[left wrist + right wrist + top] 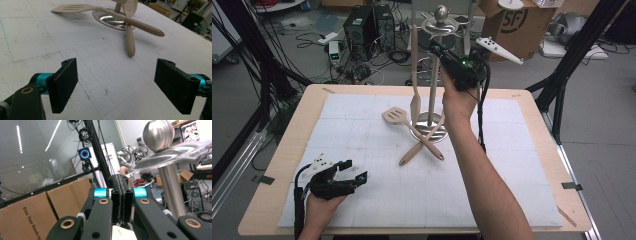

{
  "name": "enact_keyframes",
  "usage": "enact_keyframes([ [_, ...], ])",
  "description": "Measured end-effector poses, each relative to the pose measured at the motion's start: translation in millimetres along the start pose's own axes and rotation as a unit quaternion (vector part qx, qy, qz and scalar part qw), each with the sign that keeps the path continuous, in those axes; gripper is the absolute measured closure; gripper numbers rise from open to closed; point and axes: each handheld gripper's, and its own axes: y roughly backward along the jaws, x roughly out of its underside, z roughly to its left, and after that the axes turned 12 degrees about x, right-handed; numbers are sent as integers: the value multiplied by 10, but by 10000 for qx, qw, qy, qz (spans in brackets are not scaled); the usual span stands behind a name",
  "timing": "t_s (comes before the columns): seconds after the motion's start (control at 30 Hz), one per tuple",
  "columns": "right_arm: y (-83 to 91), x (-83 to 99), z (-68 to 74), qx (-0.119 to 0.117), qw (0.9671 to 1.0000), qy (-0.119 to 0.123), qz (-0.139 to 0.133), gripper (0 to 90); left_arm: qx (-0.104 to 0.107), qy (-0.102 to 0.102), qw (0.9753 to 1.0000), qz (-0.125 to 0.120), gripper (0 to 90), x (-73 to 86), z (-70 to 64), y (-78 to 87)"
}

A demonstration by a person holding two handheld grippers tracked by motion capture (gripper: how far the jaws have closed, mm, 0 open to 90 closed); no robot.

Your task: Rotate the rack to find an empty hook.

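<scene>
Jaws on the right gripper (121, 195) look pressed together up by the utensil stand (435, 75)'s top disc; can't tell if anything's pinched. Left gripper (116, 83) rests wide open, empty, while slotted spatula (75, 8) and spoon (130, 35) lie crossed at the base.

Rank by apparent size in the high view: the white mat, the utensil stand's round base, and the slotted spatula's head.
1. White mat, by far the largest.
2. Utensil stand's round base.
3. Slotted spatula's head, a bit smaller than the base.
</scene>
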Motion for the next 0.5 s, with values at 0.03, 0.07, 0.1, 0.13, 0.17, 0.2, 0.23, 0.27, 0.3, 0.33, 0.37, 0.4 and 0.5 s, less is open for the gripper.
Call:
enact_keyframes([
  [0.03, -14, -3, 7, -6, 10000, -10, 15, 900, 6, 4, 10000, -1, 197, -1, -1, 1],
  [0.07, -24, -8, 15, -18, 10000, -32, 15, 900, 6, 7, 10000, -2, 197, 0, -3, 3],
  [0.1, -32, -11, 19, -17, 10000, -26, 15, 900, 9, 4, 10000, -5, 197, 1, -2, 3],
  [0.13, -41, -11, 20, -21, 10000, -17, 20, 900, 10, 7, 10000, -4, 197, 2, -2, 3],
  [0.17, -47, -10, 17, -13, 10000, -25, 47, 900, 2, 7, 10000, -1, 197, 2, -1, 6],
  [0.2, -49, -7, 14, -17, 10000, -46, 59, 900, -9, 16, 10000, -4, 197, 2, 1, 7],
  [0.23, -45, -5, 9, -24, 10000, -41, 72, 900, -16, 9, 10000, -3, 197, 1, 3, 12],
  [0.27, -32, -1, -1, -11, 10000, -34, 75, 900, -17, 12, 10000, -8, 197, 1, 3, 15],
  [0.3, -17, 6, -19, 12, 10000, -54, 62, 900, -15, 21, 10000, -21, 197, 3, 3, 16],
  [0.33, 4, 14, -47, 36, 9999, -87, 48, 900, -18, 21, 10000, -24, 197, 3, 3, 17],
  [0.37, 29, 23, -81, 53, 9999, -149, 5, 900, -15, 19, 10000, -16, 197, 3, 2, 17],
  [0.4, 48, 30, -127, 84, 9997, -208, -16, 900, -23, 21, 10000, -16, 197, 4, 0, 13],
  [0.5, 110, 41, -286, 221, 9988, -446, -37, 900, -16, -3, 10000, 11, 197, 4, -5, 4],
])
